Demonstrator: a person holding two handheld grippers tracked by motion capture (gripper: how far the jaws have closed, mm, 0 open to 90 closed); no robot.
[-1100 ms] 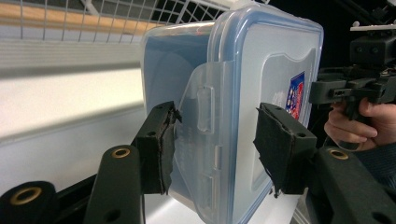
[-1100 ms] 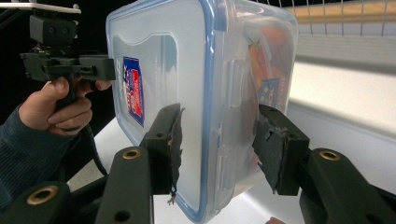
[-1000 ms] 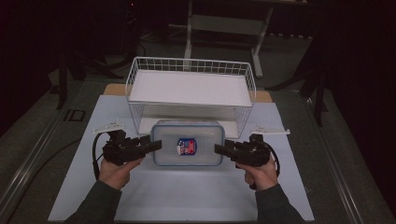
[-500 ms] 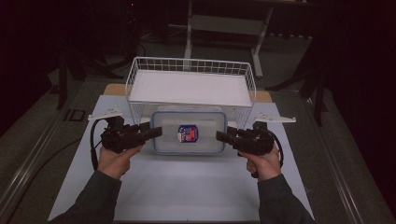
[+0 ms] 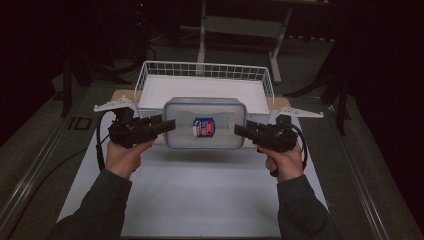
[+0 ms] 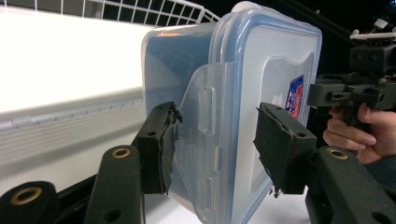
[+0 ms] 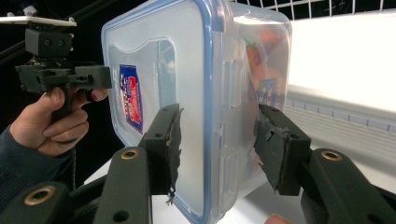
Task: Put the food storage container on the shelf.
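**Lidded plastic box held by both ends above the mat**

The clear plastic box (image 5: 205, 123) with a blue-rimmed lid hangs in the air in front of the white wire basket (image 5: 205, 80), above the white mat (image 5: 200, 195); it casts a shadow below itself, so it does not rest on anything. The left gripper (image 5: 169, 124) is clamped on its left end and the right gripper (image 5: 240, 130) on its right end; in both gripper views the black pads press lid and bottom at the latch flap (image 6: 205, 140).

The box looks stiff and rather light; something coloured lies inside, seen through the wall in the right gripper view, so the weight may shift if it tilts. The plastic is smooth and probably slippery; the flaps can flex, so the rim beside them is, I judge, the safer place for a hold, and both ends must stay level.

The basket rim stands just behind the box and must be cleared; inside, the basket floor is bare and wide. The table edges left and right are well apart from both hands.
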